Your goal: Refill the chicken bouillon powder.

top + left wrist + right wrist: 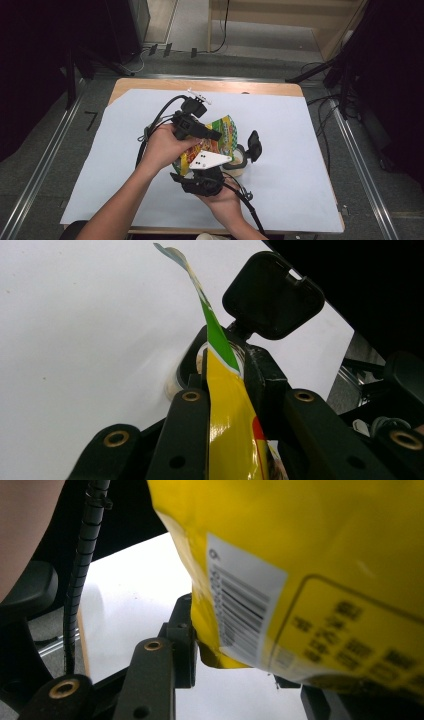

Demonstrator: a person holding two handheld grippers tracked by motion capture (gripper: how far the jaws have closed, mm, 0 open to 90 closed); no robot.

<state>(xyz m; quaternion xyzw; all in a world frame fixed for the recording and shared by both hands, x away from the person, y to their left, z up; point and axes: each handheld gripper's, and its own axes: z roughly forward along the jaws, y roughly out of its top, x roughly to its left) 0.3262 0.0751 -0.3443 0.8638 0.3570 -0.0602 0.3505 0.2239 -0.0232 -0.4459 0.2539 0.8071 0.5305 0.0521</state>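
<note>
Because the white sheet (125,165) covers most of the table (150,84), it gives a plain surface under the work; above it the yellow packet (220,137) hangs between both tools, likely so its contents can fall into the cup (239,161) just below and beyond the right gripper (250,150); the left gripper (212,134) pinches the packet's thin upper edge, its jaws pressed flat on the film, which seems to keep the packet tilted over the cup's mouth; the right gripper's jaws stand around the cup, one round black pad (272,295) rising past its rim, probably to steady it, though whether they press it I cannot tell.
</note>
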